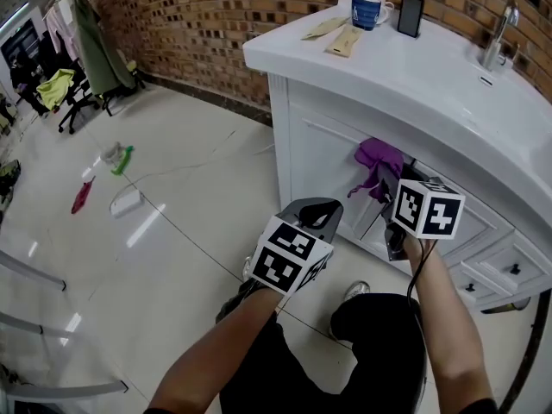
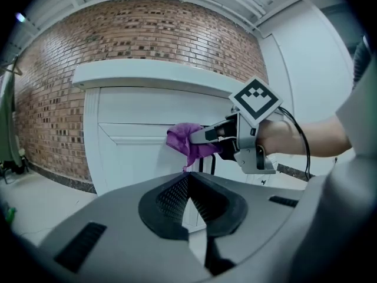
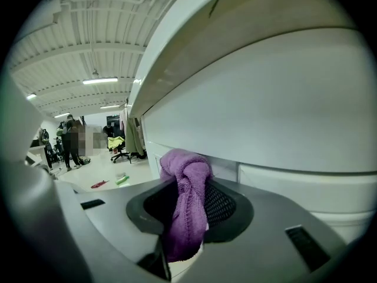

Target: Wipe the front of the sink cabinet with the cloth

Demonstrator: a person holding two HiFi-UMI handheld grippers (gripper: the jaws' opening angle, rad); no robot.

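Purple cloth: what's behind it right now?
The white sink cabinet front, just below the countertop. The right hand-held gripper is shut on the purple cloth; the patch of cabinet front behind it is covered.

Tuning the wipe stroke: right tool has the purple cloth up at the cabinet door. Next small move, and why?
Probably push the cloth flat onto the cabinet front, then sweep sideways. The right tool is shut on it with the bunched end just under the countertop lip; contact isn't clear. The left tool is shut, empty, held back.
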